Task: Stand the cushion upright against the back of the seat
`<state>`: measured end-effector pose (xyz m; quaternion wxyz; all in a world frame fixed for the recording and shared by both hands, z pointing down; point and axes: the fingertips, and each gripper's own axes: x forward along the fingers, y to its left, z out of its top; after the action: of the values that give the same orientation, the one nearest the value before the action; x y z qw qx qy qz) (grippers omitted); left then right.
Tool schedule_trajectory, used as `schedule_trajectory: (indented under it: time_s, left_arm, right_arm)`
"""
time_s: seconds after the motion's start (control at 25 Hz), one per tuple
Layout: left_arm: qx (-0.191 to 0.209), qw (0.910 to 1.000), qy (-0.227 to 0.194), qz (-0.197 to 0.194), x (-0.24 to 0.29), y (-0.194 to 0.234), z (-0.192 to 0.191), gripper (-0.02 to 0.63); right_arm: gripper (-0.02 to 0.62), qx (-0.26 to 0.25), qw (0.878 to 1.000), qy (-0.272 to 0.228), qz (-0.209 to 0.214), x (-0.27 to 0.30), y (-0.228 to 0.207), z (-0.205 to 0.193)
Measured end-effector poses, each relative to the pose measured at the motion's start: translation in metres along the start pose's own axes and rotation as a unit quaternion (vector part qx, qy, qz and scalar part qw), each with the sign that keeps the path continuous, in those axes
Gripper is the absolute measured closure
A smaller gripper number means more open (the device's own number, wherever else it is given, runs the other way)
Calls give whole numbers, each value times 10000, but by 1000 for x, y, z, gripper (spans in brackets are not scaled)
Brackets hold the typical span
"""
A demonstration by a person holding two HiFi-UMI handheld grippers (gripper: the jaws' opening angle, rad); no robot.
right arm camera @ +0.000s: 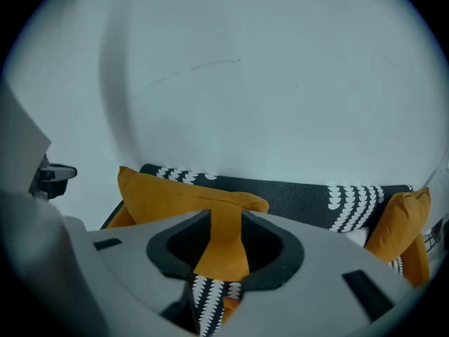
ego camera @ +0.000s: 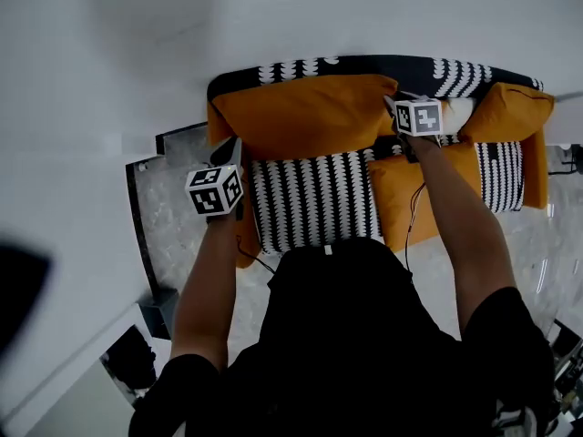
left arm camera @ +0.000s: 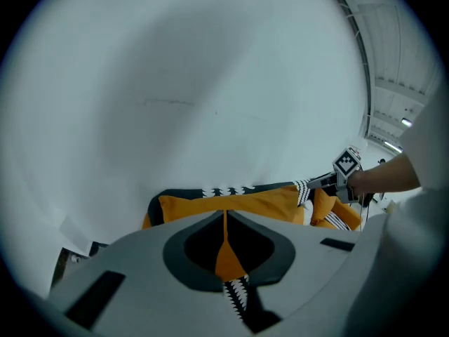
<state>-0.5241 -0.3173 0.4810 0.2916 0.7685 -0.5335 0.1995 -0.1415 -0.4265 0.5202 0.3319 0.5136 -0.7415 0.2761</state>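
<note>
The orange cushion (ego camera: 305, 112) stands upright against the sofa's black-and-white patterned back (ego camera: 383, 65). It also fills the middle of the left gripper view (left arm camera: 238, 203) and the right gripper view (right arm camera: 175, 195). My left gripper (ego camera: 231, 151) is at the cushion's left end, shut, with only a thin slit between its jaws (left arm camera: 224, 220) and nothing gripped. My right gripper (ego camera: 394, 107) is at the cushion's upper right corner. It stands open (right arm camera: 226, 223); orange fabric shows in the gap, but the pads do not press on it.
A black-and-white striped seat cushion (ego camera: 314, 198) lies in front of the orange one. A second orange cushion (ego camera: 508, 107) leans at the sofa's right end. A white wall (ego camera: 273, 16) rises behind the sofa. Marble floor (ego camera: 168, 208) and a dark-edged panel are at the left.
</note>
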Motion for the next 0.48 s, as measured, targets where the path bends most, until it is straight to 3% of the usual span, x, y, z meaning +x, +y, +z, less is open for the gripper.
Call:
schedule_trajectory:
  time_s: [0.16, 0.48]
  left_arm:
    - [-17, 9995, -70, -302, -24, -21, 2, 584]
    - [676, 9904, -226, -1181, -75, -100, 13, 588]
  right_arm:
    - [548, 15, 9981, -503, 360, -59, 31, -11]
    - [560, 252, 9839, -1351, 1143, -180, 102, -37]
